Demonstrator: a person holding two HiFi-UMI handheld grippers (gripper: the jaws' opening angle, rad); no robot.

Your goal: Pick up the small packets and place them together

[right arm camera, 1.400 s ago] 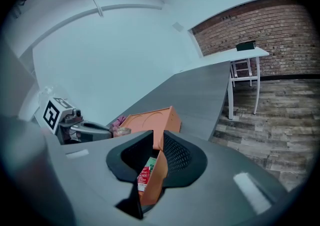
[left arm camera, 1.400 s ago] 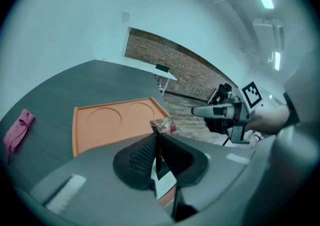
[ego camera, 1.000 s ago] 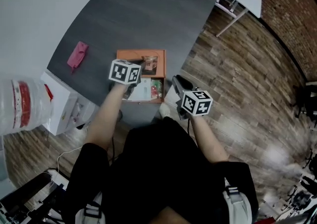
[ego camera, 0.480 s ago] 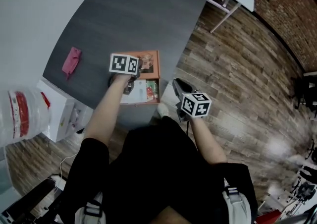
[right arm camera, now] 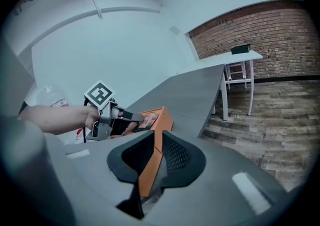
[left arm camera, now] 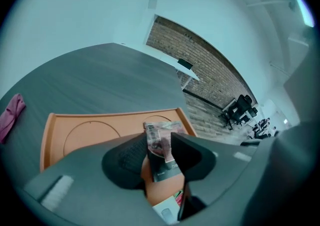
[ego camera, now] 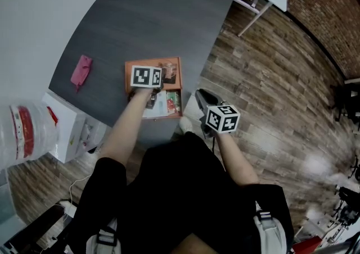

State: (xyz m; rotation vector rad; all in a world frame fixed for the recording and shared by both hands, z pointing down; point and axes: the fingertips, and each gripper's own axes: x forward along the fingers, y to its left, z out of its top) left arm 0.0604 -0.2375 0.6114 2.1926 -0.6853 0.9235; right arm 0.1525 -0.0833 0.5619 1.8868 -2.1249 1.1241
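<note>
While the left tongs (left arm camera: 159, 140) are opening above the orange tray (left arm camera: 85, 135), we see a brown packet (left arm camera: 161, 159) in the gap between their two pads. Its printed face is turned up toward the camera on those tongs. The pads stand on either side of it and do not appear to press it. We cannot tell whether the packet already rests on the tray floor.

From the head view, these tongs sit over the far right part of the tray, with our left arm reaching across the near edge of the grey table (ego camera: 157, 17). In the near end of the tray lie a white packet (ego camera: 159, 105) and, just beside it on the right, a green-and-red packet (ego camera: 175, 101).

We hold the right tongs (right arm camera: 156, 137) off the table, to the right of the tray and above the wooden floor (ego camera: 270, 78). Their pads are a narrow slit apart with nothing between them. Through the slit only the tray's orange corner shows, well beyond the tips.

On the table, well to the left of the tray, lies a crumpled pink cloth (ego camera: 81, 71). A large water bottle (ego camera: 22, 132) stands on the floor side, past the table's left corner.
</note>
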